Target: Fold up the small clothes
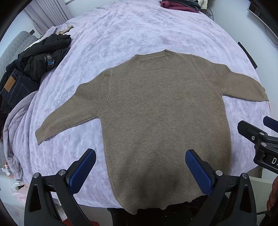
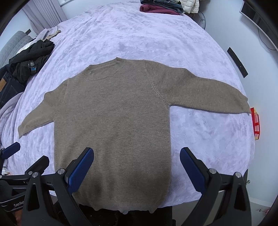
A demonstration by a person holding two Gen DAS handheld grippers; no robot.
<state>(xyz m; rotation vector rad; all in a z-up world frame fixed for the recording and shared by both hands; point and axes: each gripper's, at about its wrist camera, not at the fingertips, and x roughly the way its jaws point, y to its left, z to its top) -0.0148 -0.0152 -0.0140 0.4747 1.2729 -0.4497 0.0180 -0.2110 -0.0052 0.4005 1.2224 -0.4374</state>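
Note:
A brown knitted sweater (image 1: 156,113) (image 2: 113,121) lies flat on the lilac bed cover (image 1: 130,31) (image 2: 147,34), neck at the far side, both sleeves spread out, hem hanging a little over the near edge. My left gripper (image 1: 140,153) hovers open above the hem's left half, holding nothing. My right gripper (image 2: 137,151) is open too, above the hem's right corner, with nothing between its blue pads (image 2: 81,166). In the left wrist view the right gripper (image 1: 258,135) shows at the right edge; in the right wrist view the left gripper (image 2: 12,151) shows at the left edge.
A heap of black clothes and jeans (image 1: 34,66) (image 2: 26,64) lies at the bed's left side. Folded maroon and dark garments (image 1: 180,5) (image 2: 159,7) sit at the far edge. A red object (image 2: 255,121) stands beyond the bed's right edge.

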